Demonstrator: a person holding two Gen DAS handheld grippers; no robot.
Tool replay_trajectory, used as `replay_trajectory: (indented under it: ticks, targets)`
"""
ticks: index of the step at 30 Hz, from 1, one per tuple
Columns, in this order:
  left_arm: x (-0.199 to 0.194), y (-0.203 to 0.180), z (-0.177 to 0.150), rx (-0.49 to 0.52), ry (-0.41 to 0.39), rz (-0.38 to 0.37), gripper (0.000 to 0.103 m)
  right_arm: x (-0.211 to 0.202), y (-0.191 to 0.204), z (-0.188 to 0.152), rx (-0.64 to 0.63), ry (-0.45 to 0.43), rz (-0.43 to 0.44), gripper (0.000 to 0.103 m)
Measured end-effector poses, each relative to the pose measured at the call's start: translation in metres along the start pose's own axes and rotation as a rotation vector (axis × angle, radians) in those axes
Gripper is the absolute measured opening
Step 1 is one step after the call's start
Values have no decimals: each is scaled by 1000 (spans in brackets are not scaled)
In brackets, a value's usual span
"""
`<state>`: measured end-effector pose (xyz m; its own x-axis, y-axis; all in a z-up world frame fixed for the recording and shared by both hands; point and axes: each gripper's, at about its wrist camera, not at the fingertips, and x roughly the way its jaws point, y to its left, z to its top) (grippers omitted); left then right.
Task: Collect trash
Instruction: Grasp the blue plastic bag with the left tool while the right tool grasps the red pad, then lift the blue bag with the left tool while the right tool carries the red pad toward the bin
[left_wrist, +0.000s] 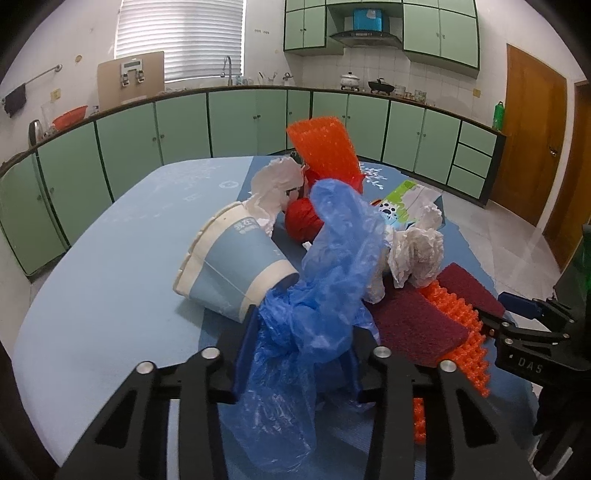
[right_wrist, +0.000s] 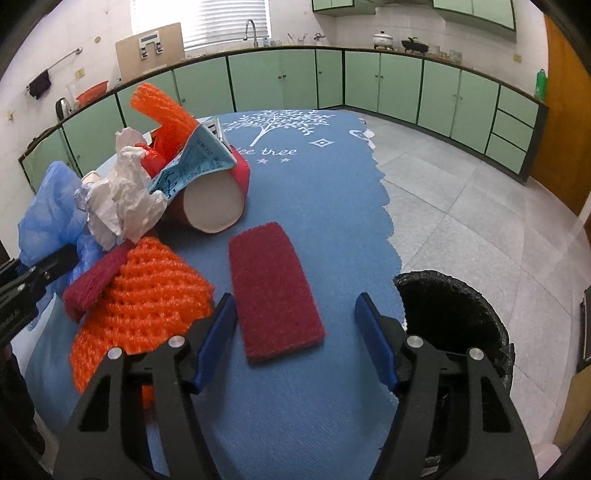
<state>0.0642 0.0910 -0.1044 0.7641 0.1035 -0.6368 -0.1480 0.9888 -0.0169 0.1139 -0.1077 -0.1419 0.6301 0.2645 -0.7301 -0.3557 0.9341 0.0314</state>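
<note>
My left gripper (left_wrist: 301, 354) is shut on a crumpled blue plastic bag (left_wrist: 325, 258) that bulges up between its fingers. Beside the bag lie a tipped light-blue paper cup (left_wrist: 236, 266), white crumpled tissue (left_wrist: 417, 254), a red cup (left_wrist: 303, 221), orange foam netting (left_wrist: 461, 325) and dark red scouring pads (left_wrist: 413, 325). My right gripper (right_wrist: 297, 332) is open and empty, its fingers either side of the near end of a dark red scouring pad (right_wrist: 273, 291). Left of it lie orange netting (right_wrist: 147, 295), tissue (right_wrist: 122, 199) and a tipped red cup (right_wrist: 218, 199).
A black-lined trash bin (right_wrist: 454, 317) stands on the floor just past the table's right edge. The blue tablecloth (right_wrist: 306, 192) stretches away behind the pad. Green kitchen cabinets (left_wrist: 243, 122) line the far walls. The right gripper shows at the right edge of the left wrist view (left_wrist: 524, 321).
</note>
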Motion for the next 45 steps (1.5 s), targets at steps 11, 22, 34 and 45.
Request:
replay_trajectory:
  ticks: [11, 22, 34, 45]
  targets:
    - [-3, -3, 4, 4, -4, 12, 22, -5, 8, -5, -54, -17, 36, 43]
    - [-44, 5, 28, -17, -132, 7, 13, -44, 1, 13, 24, -101, 94, 43]
    - [-88, -9, 57, -10, -264, -34, 13, -100, -4, 31, 32, -231, 96, 43]
    - [-73, -81, 82, 73, -265, -252, 13, -136, -62, 21, 109, -280, -40, 43]
